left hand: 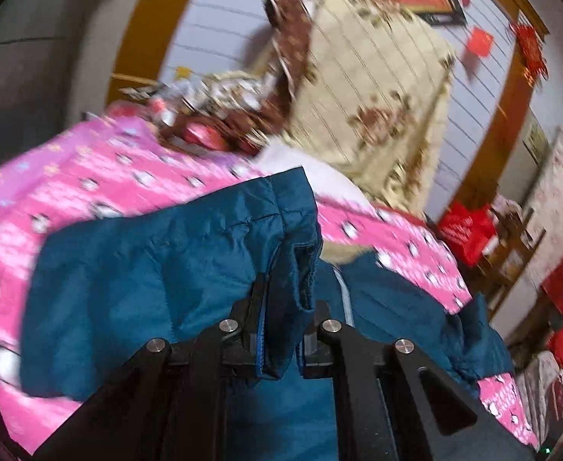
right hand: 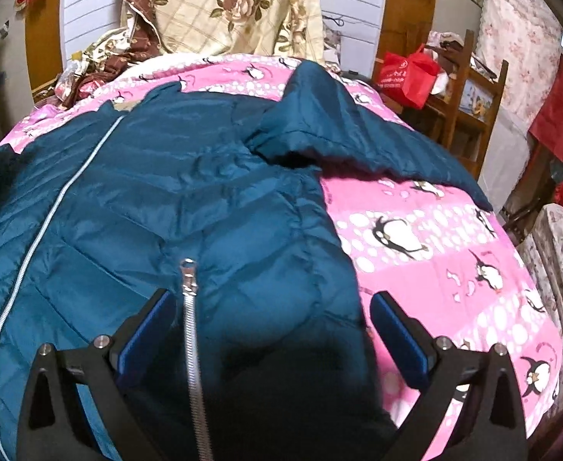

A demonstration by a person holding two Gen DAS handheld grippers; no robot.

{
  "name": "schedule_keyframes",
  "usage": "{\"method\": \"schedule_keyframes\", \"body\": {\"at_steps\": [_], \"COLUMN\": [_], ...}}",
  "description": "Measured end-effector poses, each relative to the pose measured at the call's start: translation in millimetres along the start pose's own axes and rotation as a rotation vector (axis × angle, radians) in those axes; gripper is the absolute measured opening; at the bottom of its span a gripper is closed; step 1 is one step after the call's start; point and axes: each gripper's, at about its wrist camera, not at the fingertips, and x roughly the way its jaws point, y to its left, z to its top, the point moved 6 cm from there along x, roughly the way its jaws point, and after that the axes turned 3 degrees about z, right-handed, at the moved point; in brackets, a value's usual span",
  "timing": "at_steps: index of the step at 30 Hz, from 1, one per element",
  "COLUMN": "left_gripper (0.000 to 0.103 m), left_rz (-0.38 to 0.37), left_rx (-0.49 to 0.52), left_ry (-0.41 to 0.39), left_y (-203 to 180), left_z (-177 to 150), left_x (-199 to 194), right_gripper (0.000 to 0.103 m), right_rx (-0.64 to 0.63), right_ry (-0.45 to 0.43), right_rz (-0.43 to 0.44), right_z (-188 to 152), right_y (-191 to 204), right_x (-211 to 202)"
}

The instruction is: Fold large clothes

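Jacket [right hand: 189, 176] cuff [left hand: 281, 307] pinched in left claw [left hand: 281, 330]; right claw [right hand: 272, 330] spread above hem.

Teal quilted jacket [right hand: 189, 176]; spread, sleeve lifted

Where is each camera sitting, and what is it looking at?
Left wrist: rides on the left gripper, looking along shut black fingers clamped on a lifted fold of the blue jacket, across the pink penguin bedspread.
Right wrist: rides on the right gripper, looking down past open blue-padded fingers at the jacket's silver zipper.
Shared: jacket, bedspread, the cream floral quilt behind, the red bag.
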Motion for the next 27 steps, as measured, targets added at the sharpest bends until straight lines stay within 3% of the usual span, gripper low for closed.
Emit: {"method": "schedule_keyframes", "body": {"at_steps": [7,12,27], "left_gripper": [0.000,0.000,0.000], "left_rz": [-0.091,-0.228,-0.453], "left_rx": [0.051,0.083,0.157], "left_ry": [0.123,0.220,0.321], "left_y": [-67.3,-121.0,-254.6], "left_z": [-53.1,-87.9,-128.0], "left_x": [59.1,82.2,117.8], "right_gripper": [0.103,0.103,0.103], "right_rx": [-0.035,-0.079,-0.120], "right_ry": [0.095,0.099,0.096], "right_rz": [0.005,0.009,0.031], "right_z": [-12.0,-14.1,-20.1], "right_y": [0.5,3.7,7.1], "right_x": [20.8,24.3,29.1]}}
